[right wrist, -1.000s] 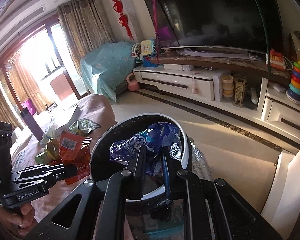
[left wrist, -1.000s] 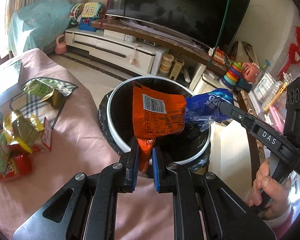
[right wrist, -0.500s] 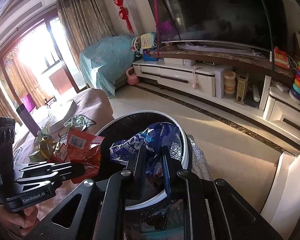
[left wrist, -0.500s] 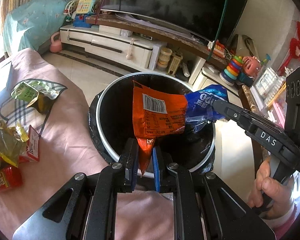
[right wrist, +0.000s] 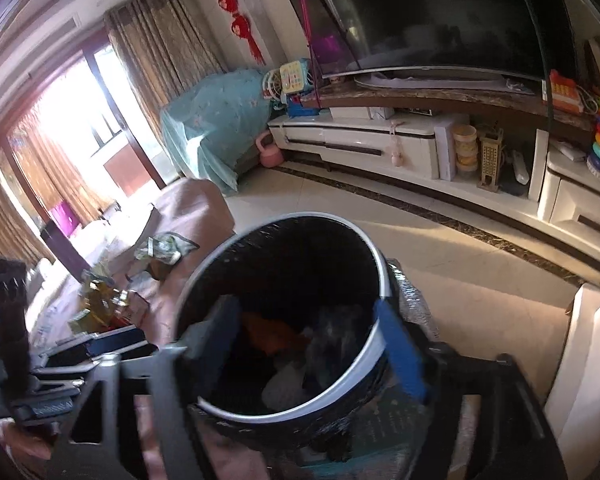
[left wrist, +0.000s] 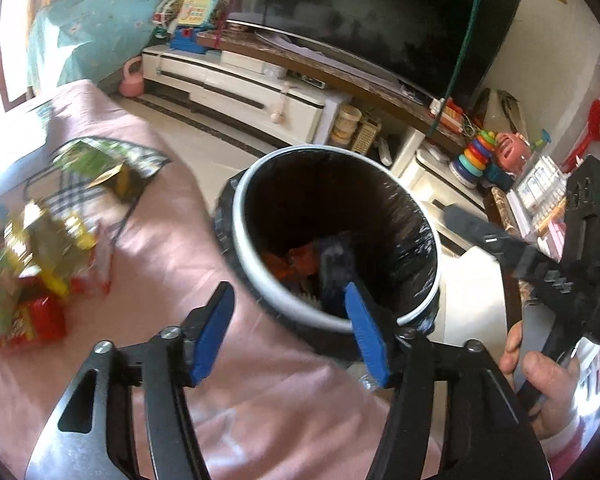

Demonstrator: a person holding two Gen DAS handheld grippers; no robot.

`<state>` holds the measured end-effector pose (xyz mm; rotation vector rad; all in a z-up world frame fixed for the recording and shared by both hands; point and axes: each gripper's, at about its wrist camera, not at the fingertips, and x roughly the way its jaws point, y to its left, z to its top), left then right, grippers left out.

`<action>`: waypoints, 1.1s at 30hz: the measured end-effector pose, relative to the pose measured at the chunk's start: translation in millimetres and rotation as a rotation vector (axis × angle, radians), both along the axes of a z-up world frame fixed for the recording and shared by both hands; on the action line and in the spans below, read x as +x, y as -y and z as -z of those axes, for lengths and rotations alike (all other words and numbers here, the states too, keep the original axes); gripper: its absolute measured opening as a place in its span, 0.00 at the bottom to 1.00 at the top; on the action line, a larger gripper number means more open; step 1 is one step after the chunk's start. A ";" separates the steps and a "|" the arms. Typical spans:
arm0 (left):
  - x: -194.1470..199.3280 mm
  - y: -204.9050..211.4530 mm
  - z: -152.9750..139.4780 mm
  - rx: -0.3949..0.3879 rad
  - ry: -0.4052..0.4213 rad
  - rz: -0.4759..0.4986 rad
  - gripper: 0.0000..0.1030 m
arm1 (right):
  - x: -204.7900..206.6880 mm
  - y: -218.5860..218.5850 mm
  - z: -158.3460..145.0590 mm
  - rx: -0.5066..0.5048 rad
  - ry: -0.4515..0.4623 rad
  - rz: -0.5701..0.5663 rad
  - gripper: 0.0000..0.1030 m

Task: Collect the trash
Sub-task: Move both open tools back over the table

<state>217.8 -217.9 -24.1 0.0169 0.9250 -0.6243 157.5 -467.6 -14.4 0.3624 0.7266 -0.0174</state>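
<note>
A round bin (left wrist: 244,216) with a white rim and black liner stands beside the pink-covered surface. The orange wrapper (left wrist: 296,262) and the blue wrapper (left wrist: 336,264) lie loose at its bottom. My left gripper (left wrist: 286,296) hovers over the near rim, its jaws opening and nothing between them. In the right wrist view the bin (right wrist: 384,276) holds the same orange wrapper (right wrist: 268,332) and blue wrapper (right wrist: 336,336). My right gripper (right wrist: 306,312) is above it with its jaws opening and empty. More trash (left wrist: 40,248) lies on the cloth to the left.
A green wrapper (left wrist: 96,160) and a red pack (left wrist: 32,320) lie on the pink cloth (left wrist: 172,240). A white TV stand (right wrist: 360,140) with a television and toys runs along the far wall. Tiled floor (right wrist: 440,248) lies between it and the bin.
Both grippers have opened. The orange wrapper has left the left one and the blue wrapper the right one, and both have dropped into the bin.
</note>
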 end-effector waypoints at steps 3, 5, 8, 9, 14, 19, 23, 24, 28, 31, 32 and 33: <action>-11.1 -20.4 0.8 -0.006 0.011 -0.038 0.68 | -8.3 -6.7 -5.5 0.015 0.037 0.008 0.95; -17.9 -36.5 2.8 -0.009 0.012 -0.065 0.68 | -12.6 -14.0 -7.5 0.022 0.048 0.000 0.95; -26.6 -61.2 5.3 -0.014 0.009 -0.113 0.68 | -17.6 -28.9 -7.7 0.042 0.053 -0.020 0.95; -29.2 -69.2 6.2 -0.020 0.008 -0.128 0.69 | -18.7 -35.0 -7.1 0.046 0.052 -0.029 0.95; -41.9 -116.0 7.0 -0.039 0.018 -0.227 0.71 | -23.6 -65.9 -2.0 0.070 0.040 -0.079 0.95; -48.3 -155.3 7.8 -0.063 0.021 -0.303 0.71 | -28.2 -99.2 3.3 0.084 0.038 -0.130 0.95; -52.7 -177.0 11.2 -0.054 0.022 -0.347 0.72 | -27.3 -126.7 8.4 0.082 0.023 -0.183 0.95; -53.7 -183.5 12.7 -0.055 0.019 -0.356 0.72 | -26.1 -134.0 10.0 0.078 0.019 -0.199 0.95; -53.8 -199.1 16.5 -0.059 0.011 -0.382 0.72 | -23.4 -156.7 15.4 0.057 0.010 -0.242 0.95; -53.8 -207.6 16.7 -0.052 0.021 -0.395 0.72 | -17.5 -171.1 17.6 0.044 0.004 -0.278 0.95; -53.2 -208.9 16.2 -0.052 0.021 -0.397 0.72 | -14.9 -175.0 18.0 0.038 0.004 -0.287 0.95; -52.6 -210.7 16.3 -0.050 0.023 -0.400 0.72 | -14.4 -178.4 17.9 0.033 0.004 -0.294 0.95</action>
